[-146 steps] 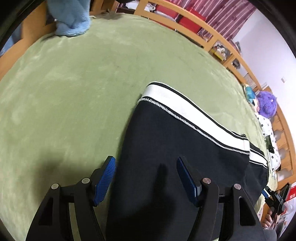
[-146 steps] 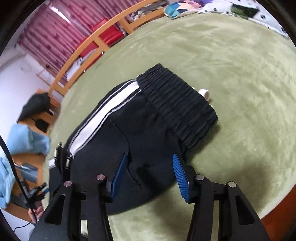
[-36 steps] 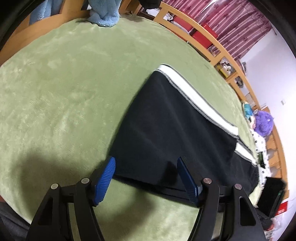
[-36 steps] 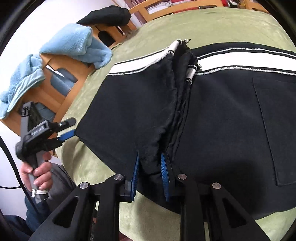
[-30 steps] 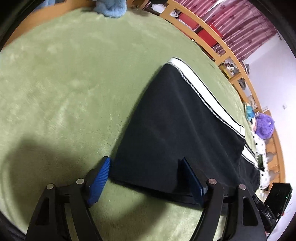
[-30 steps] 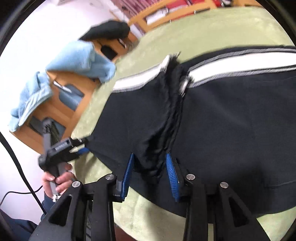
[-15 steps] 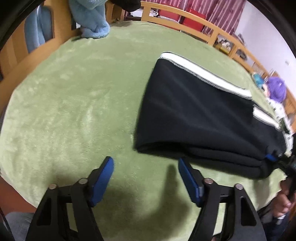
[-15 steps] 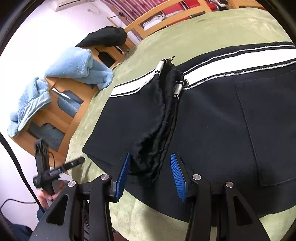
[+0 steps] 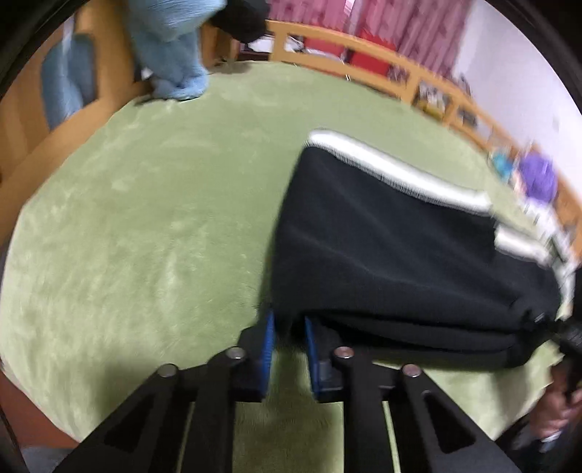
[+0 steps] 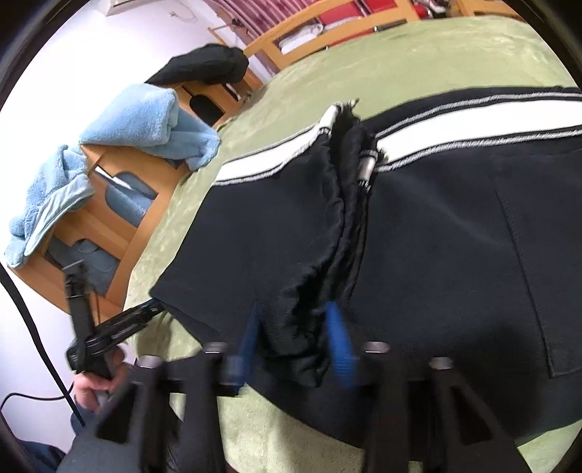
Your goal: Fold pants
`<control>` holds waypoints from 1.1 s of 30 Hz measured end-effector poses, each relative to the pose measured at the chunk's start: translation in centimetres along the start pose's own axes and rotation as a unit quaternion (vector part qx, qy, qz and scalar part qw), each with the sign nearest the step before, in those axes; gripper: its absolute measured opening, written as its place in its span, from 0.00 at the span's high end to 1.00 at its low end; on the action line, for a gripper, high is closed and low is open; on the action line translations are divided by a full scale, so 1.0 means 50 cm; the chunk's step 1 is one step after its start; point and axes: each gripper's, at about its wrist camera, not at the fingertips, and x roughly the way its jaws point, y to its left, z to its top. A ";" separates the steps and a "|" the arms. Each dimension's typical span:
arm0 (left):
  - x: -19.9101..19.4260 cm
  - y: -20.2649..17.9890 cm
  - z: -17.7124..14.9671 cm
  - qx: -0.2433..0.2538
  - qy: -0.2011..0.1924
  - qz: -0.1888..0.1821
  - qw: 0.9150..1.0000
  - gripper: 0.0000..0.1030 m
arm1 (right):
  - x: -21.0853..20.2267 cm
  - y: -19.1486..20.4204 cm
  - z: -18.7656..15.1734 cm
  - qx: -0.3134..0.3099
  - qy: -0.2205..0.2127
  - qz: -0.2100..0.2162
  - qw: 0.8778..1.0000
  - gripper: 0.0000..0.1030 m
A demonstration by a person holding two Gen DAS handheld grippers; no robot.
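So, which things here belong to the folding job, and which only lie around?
Job: black pants; left gripper; right gripper.
Lying about: blue towels; black garment; purple plush toy.

Home, looks like a bedroom. Bed covered by a green fleece blanket [image 9: 152,203], wooden rail [image 9: 363,47] along its far edge. Pink-red striped curtains [image 9: 393,22] behind the rail, red cushions or boxes under them, unclear which. Light blue towels [image 10: 145,120] draped over a wooden frame [image 10: 109,225] at the bed's left edge, dark garment [image 10: 207,65] piled beyond. Purple plush toy [image 9: 538,178] near the far right corner, blurred. White walls.
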 end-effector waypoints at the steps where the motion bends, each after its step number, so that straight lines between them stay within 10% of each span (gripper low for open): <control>1: -0.008 0.007 -0.003 -0.006 0.002 -0.003 1.000 0.88 | -0.004 0.001 0.001 0.003 -0.004 0.009 1.000 0.78; 10: -0.039 0.024 -0.016 -0.017 0.006 -0.010 1.000 0.87 | 0.015 0.003 -0.006 -0.031 0.044 -0.018 0.998 0.73; 14: -0.045 0.016 0.009 -0.030 -0.008 -0.045 0.999 0.55 | -0.013 -0.008 -0.003 -0.015 0.015 -0.003 1.000 0.65; 21: 0.057 0.037 0.018 -0.098 0.021 -0.085 0.991 0.51 | 0.015 0.001 -0.024 -0.029 0.041 -0.045 0.998 0.64; 26: 0.104 0.075 0.005 -0.167 0.037 -0.149 0.974 0.51 | -0.034 0.005 -0.021 -0.021 0.027 -0.055 0.998 0.64; 28: 0.108 0.070 0.011 -0.167 0.043 -0.144 0.974 0.55 | -0.064 0.001 -0.016 -0.019 0.017 -0.072 0.997 0.64; 30: 0.096 0.056 0.018 -0.147 0.042 -0.127 0.980 0.83 | -0.093 -0.007 -0.011 -0.015 0.006 -0.083 0.996 0.64; 33: 0.016 0.025 0.046 -0.126 0.002 -0.143 0.982 0.85 | -0.144 -0.031 -0.006 -0.011 -0.017 -0.108 0.994 0.64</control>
